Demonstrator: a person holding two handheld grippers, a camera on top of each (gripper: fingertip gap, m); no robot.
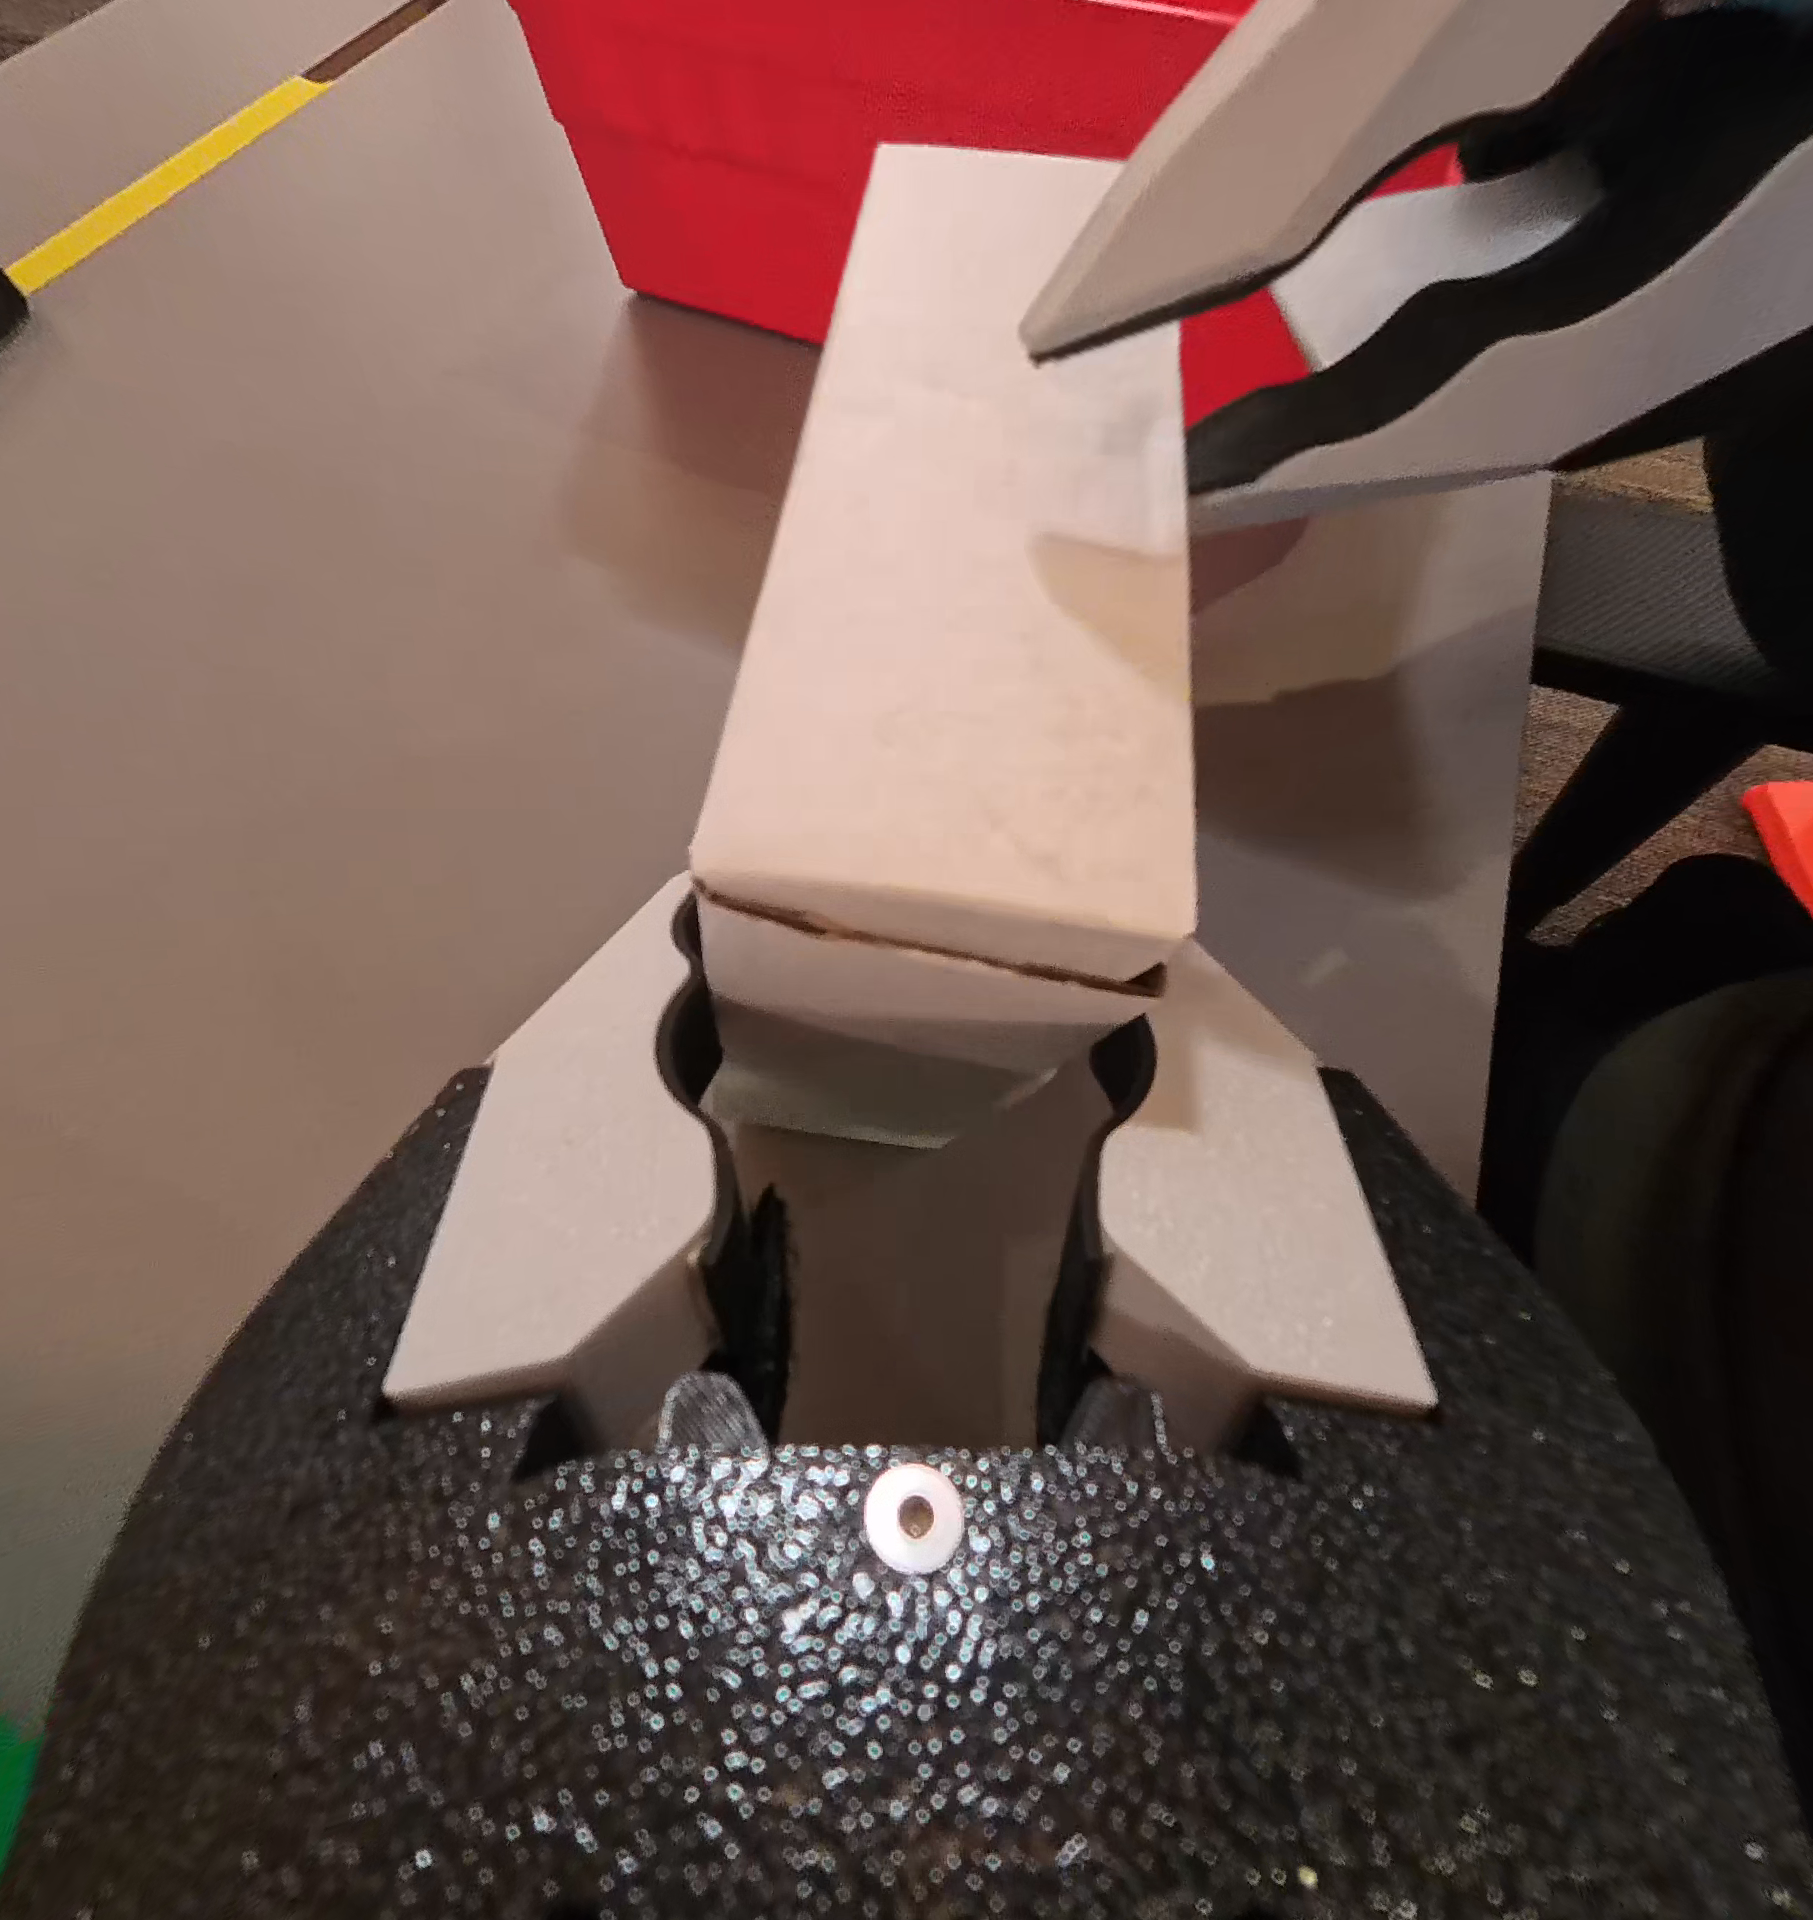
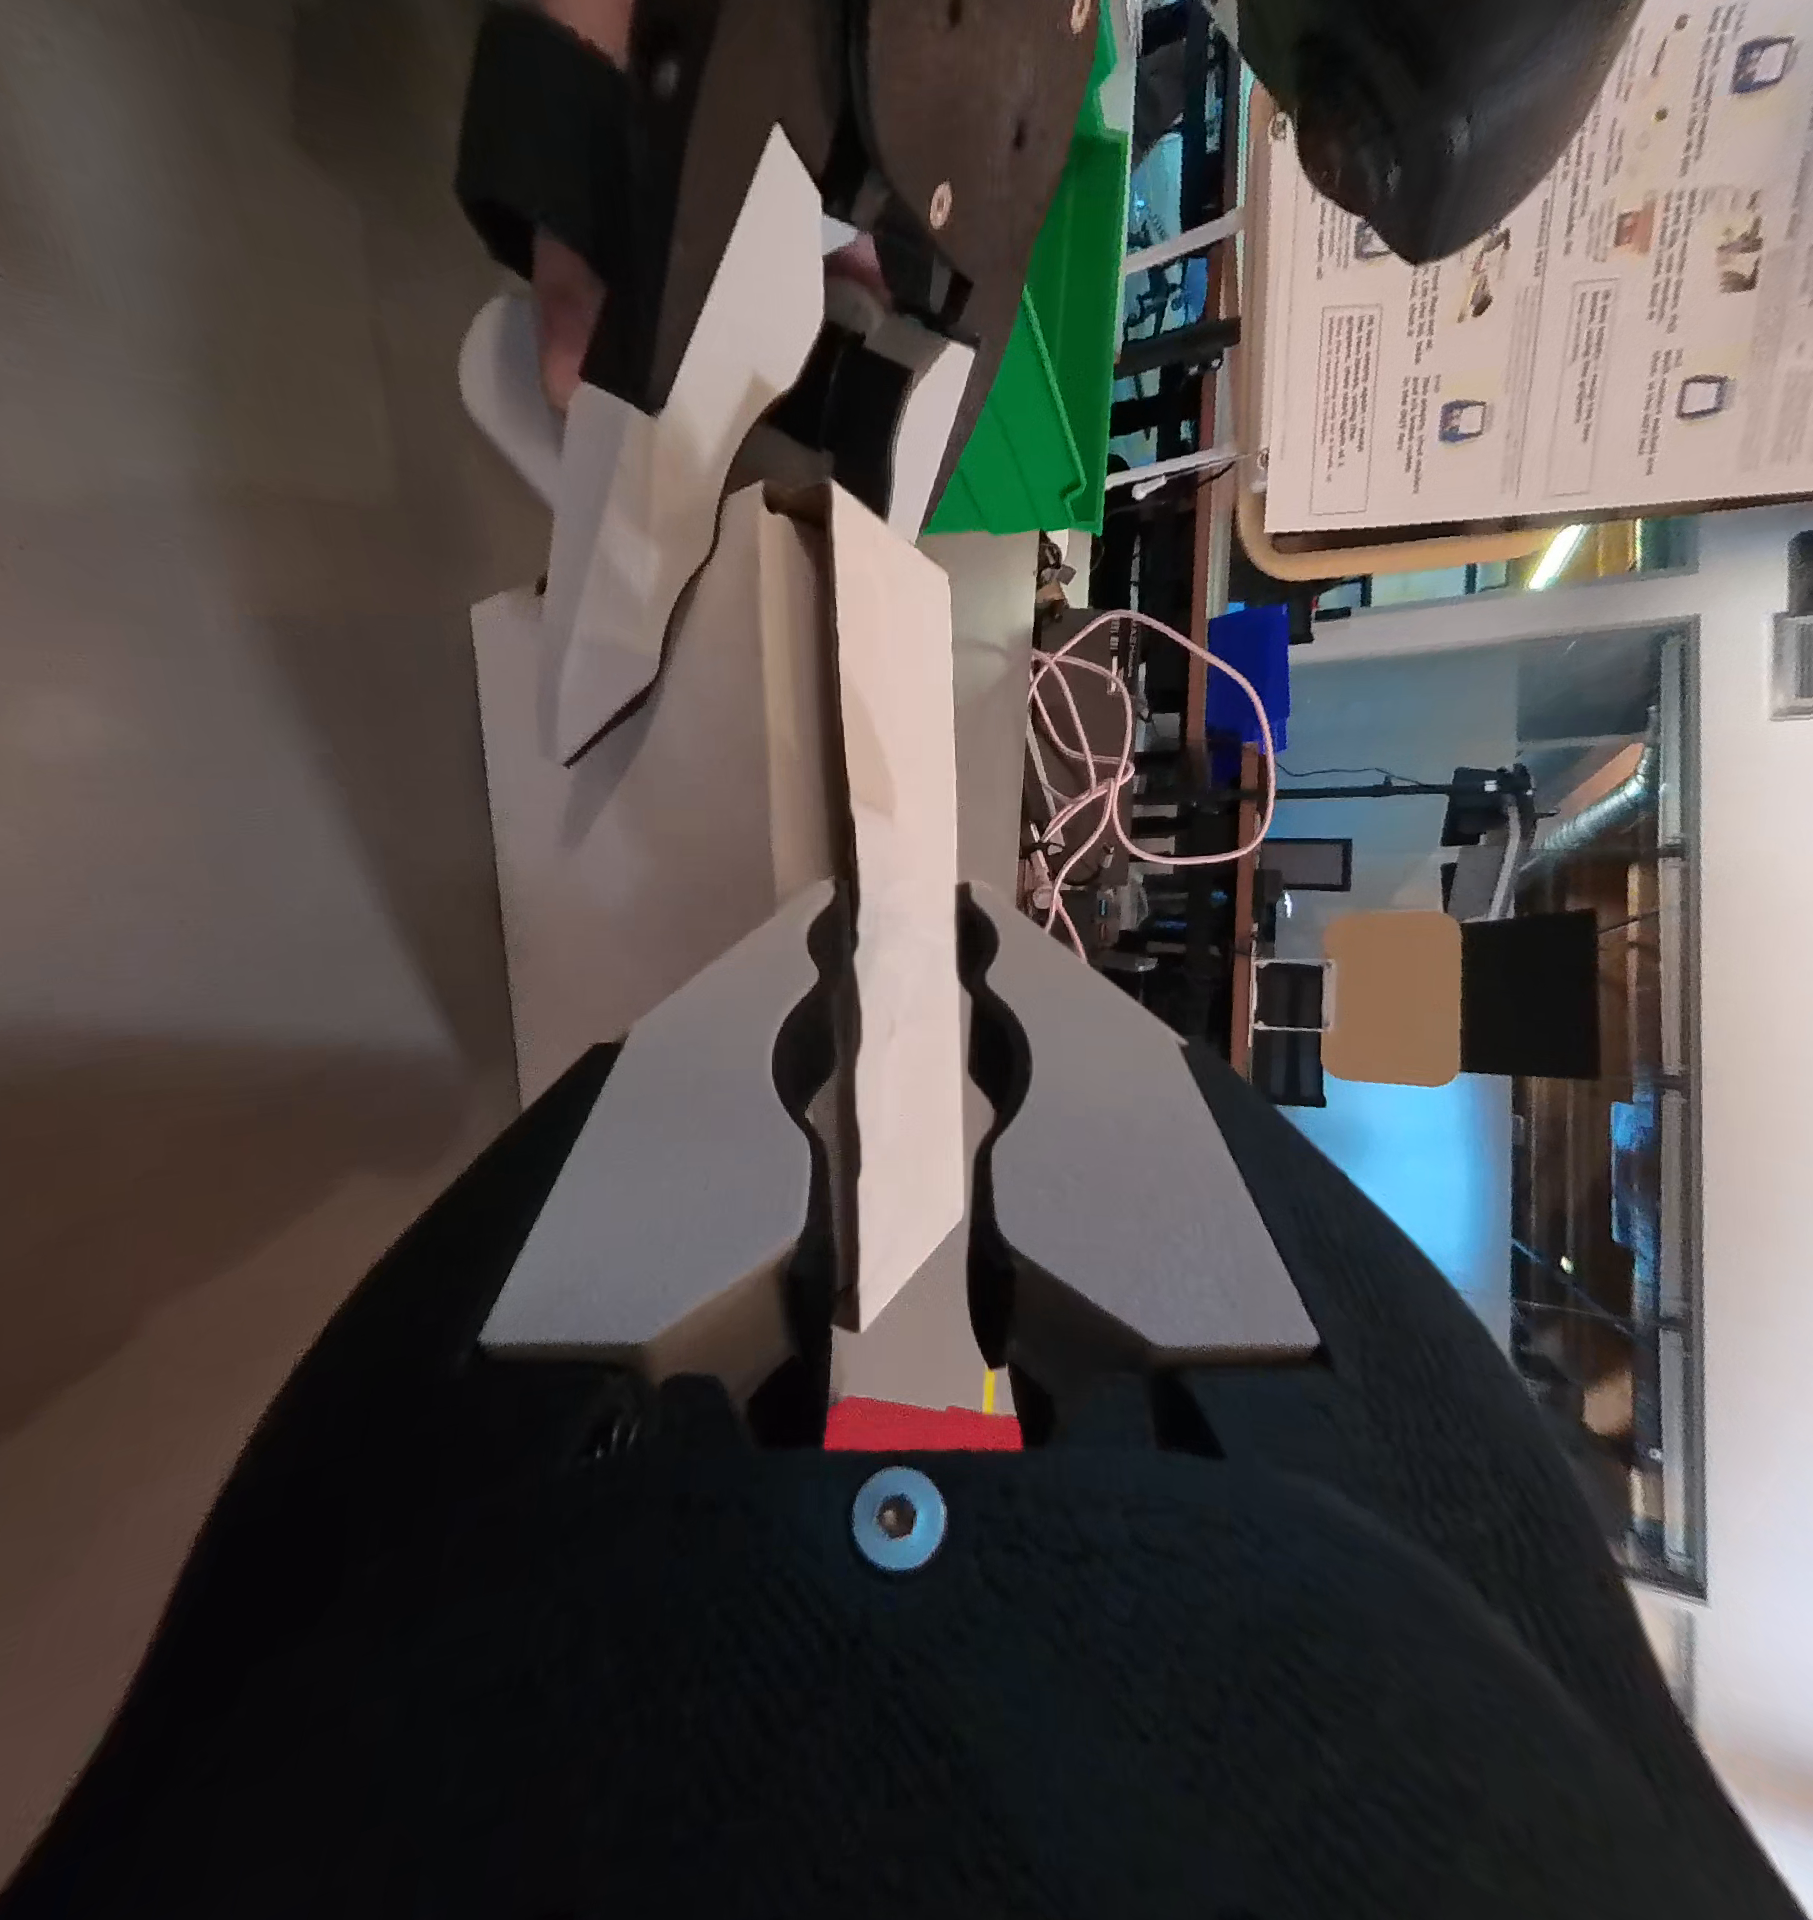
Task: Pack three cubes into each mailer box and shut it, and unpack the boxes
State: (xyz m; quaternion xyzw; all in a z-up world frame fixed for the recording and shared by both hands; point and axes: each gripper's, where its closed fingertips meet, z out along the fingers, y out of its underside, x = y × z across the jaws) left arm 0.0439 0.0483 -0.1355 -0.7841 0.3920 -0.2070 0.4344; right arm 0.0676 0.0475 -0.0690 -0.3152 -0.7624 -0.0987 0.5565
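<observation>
Gripping mailer box (image 1: 969,623), left tongs (image 1: 933,966)

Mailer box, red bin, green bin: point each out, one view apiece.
Mailer box (image 1: 943,623): left wrist view, on its broad upper face.
Red bin (image 1: 736,135): left wrist view, on its front wall behind the box.
Green bin (image 2: 1027,416): right wrist view, on its side wall.

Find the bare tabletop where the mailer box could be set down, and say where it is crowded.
Free: the grey table left of the mailer box, between the yellow tape and red bin. Crowded: right of the box, by the right gripper and table edge.
</observation>
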